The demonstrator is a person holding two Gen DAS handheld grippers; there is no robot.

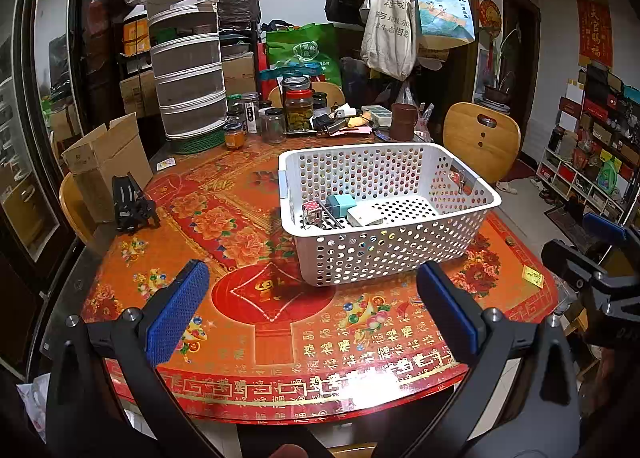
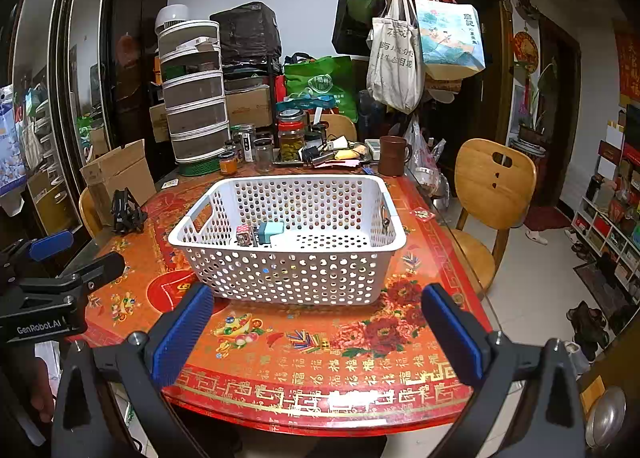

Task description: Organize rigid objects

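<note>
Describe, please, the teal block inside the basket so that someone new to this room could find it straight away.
Start at the white perforated basket standing on the red patterned table. Several small things lie together in one corner of its floor. The teal block sits between a small patterned cube and a flat white box, and it is the only blue-green piece there.

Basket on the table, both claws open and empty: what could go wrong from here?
1. The white basket already holds a patterned cube, a teal block and a flat white item crowded at one end; another drop there could knock them.
2. The yellow tag lies flat near the table edge; a pinch may push it off.
3. The left claw and right claw sit close, so reaches may cross.
</note>
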